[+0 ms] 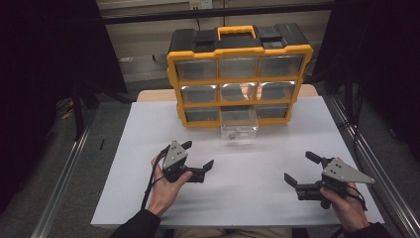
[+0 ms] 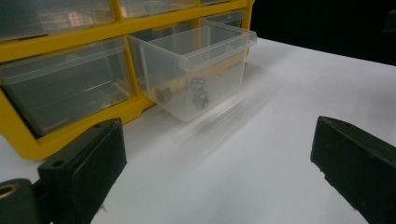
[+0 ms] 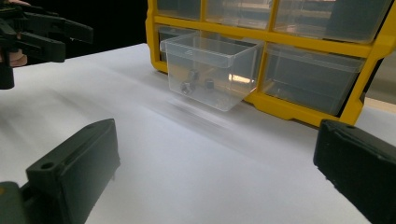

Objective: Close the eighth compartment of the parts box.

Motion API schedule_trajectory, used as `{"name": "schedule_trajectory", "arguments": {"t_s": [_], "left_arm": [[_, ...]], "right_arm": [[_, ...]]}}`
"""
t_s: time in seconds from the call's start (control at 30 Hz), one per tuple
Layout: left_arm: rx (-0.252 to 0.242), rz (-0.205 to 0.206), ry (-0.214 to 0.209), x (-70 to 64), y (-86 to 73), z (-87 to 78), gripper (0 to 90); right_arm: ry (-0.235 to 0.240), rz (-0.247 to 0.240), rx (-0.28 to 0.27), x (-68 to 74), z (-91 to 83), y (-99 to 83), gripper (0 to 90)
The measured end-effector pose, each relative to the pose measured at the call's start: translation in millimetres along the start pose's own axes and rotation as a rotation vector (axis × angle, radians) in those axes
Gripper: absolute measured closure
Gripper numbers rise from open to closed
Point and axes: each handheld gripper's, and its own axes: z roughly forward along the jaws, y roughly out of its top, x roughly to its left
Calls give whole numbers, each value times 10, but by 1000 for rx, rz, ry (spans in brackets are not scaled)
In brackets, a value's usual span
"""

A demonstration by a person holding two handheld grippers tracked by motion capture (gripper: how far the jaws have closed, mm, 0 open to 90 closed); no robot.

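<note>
A yellow organizer [image 1: 239, 74] with clear drawers stands at the back of the white table [image 1: 148, 129]. Its bottom middle drawer [image 1: 238, 125] is pulled out and holds a few small metal nuts [image 2: 200, 97], which also show in the right gripper view [image 3: 187, 86]. My left gripper [image 1: 199, 154] rests open on the table, left of and in front of the drawer [image 2: 201, 65], nothing between its jaws [image 2: 219, 177]. My right gripper [image 1: 299, 167] is open near the front right, facing the drawer [image 3: 210, 70], also with nothing in it [image 3: 215, 177].
The other drawers of the organizer [image 3: 327, 70] are closed. The left gripper [image 3: 42, 32] shows far off at the top left of the right gripper view. Metal rails [image 1: 366, 153] run along both sides of the table. White tabletop lies between the grippers.
</note>
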Motion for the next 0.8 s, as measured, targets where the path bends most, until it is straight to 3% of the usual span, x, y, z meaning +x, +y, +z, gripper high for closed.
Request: {"name": "schedule_trajectory", "arguments": {"t_s": [0.07,0.13,0.17,0.2,0.27,0.3,0.33,0.37,0.43,0.47,0.53,0.57,0.6,0.63,0.67,0.73,0.77,0.8], "left_arm": [[5,6,5,-5,20,36,34],[-14,5,-30,3,32,87,34],[-1,25,15,-12,42,99,38],[-12,32,0,-5,42,133,46],[-1,32,-28,13,54,191,51],[6,24,-3,6,59,217,51],[0,15,-36,24,60,248,53],[12,14,-17,22,68,269,60],[14,2,-41,37,82,330,68],[-2,3,-101,64,78,368,68],[4,21,-63,59,81,410,92],[5,4,-95,62,75,444,96],[22,17,-59,51,81,463,96],[15,7,-100,58,74,489,96],[24,19,-71,47,83,499,96],[3,17,-115,65,81,537,91],[-1,6,-122,60,81,548,80],[9,8,-103,53,89,558,70]], "right_arm": [[2,0,-2,2,3,-1,0],[1,2,-3,3,3,0,0],[1,2,-3,3,3,0,0],[0,0,-4,1,4,0,0],[3,-5,-4,-2,6,-1,0],[3,-7,-3,0,5,-1,0],[4,-11,0,-1,5,-3,0],[5,-11,0,0,5,-3,0],[6,-10,0,-1,6,-3,0],[6,-11,0,-2,6,-3,0],[6,-11,0,-2,5,-3,0],[6,-11,0,-1,6,-3,0],[7,-11,1,-1,6,-3,0],[8,-10,2,1,5,-3,0],[9,-11,1,0,6,-3,0],[8,-11,0,-1,7,-3,0],[8,-11,0,-1,6,-3,0],[9,-11,0,0,6,-3,0]]}}
